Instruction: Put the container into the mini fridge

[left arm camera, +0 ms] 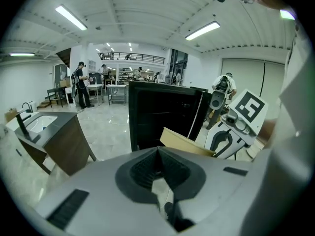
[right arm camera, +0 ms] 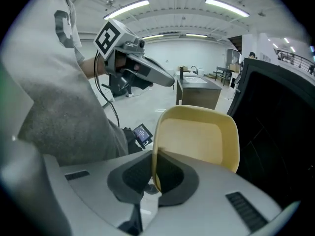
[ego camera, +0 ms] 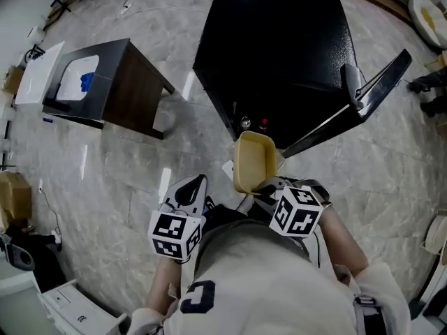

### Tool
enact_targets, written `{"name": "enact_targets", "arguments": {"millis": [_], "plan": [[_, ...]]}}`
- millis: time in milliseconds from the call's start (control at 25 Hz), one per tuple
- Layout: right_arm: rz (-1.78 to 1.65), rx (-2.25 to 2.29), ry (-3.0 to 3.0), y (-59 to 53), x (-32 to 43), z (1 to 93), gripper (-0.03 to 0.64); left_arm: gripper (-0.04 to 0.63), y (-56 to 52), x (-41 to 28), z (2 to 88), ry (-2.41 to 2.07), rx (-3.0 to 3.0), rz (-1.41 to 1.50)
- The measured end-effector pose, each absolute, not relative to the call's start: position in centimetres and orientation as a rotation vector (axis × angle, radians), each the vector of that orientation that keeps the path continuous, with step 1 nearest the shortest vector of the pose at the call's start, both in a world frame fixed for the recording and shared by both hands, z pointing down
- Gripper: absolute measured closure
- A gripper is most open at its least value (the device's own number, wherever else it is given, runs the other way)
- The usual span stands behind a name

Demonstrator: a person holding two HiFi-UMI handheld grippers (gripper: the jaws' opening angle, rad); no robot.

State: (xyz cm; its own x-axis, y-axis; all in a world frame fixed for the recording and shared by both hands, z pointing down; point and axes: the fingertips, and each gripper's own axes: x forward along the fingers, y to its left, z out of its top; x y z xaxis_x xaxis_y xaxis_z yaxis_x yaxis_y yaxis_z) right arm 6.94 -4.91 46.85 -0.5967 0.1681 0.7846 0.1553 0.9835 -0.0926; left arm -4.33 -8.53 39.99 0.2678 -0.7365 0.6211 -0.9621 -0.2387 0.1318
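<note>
A yellow rectangular container (ego camera: 253, 160) is held up in front of the black mini fridge (ego camera: 279, 54), whose door (ego camera: 363, 96) stands open to the right. My right gripper (ego camera: 269, 187) is shut on the container's near rim (right arm camera: 153, 173), and the empty tray (right arm camera: 197, 134) faces the camera on edge. The left gripper (ego camera: 190, 190) hangs lower left of the container, shut with nothing between its jaws (left arm camera: 158, 168). In the left gripper view the container (left arm camera: 184, 141) shows just beyond the jaws, with the right gripper (left arm camera: 236, 127) beside it.
A dark wooden sink cabinet (ego camera: 105, 86) with a white basin stands left of the fridge on the marble floor. The person's torso (ego camera: 265, 285) fills the bottom of the head view. Boxes and gear lie along the left edge (ego camera: 14, 201).
</note>
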Motion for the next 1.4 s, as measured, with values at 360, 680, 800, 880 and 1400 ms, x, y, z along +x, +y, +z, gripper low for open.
{"name": "enact_targets", "arguments": {"millis": [360, 680, 800, 880, 1400], "plan": [[-0.117, -0.257, -2.037, -8.0, 6.2, 53.1, 0.586, 0.538, -10.3, -5.6, 41.4, -1.534, 2.025, 0.6], [-0.104, -0.203, -1.917, -10.7, 2.8, 58.5, 0.586, 0.538, -12.5, -9.0, 44.1, -1.422, 2.078, 0.59], [-0.112, -0.174, -1.862, -12.4, 1.9, 61.1, 0.586, 0.538, -13.1, -10.8, 44.8, -1.389, 2.082, 0.597], [-0.126, -0.156, -1.829, -13.6, 1.7, 62.9, 0.586, 0.538, -13.3, -11.5, 45.3, -1.358, 2.083, 0.6], [-0.138, -0.139, -1.725, -18.5, 0.9, 70.0, 0.586, 0.538, -13.4, -14.0, 47.8, -1.273, 2.054, 0.638]]}}
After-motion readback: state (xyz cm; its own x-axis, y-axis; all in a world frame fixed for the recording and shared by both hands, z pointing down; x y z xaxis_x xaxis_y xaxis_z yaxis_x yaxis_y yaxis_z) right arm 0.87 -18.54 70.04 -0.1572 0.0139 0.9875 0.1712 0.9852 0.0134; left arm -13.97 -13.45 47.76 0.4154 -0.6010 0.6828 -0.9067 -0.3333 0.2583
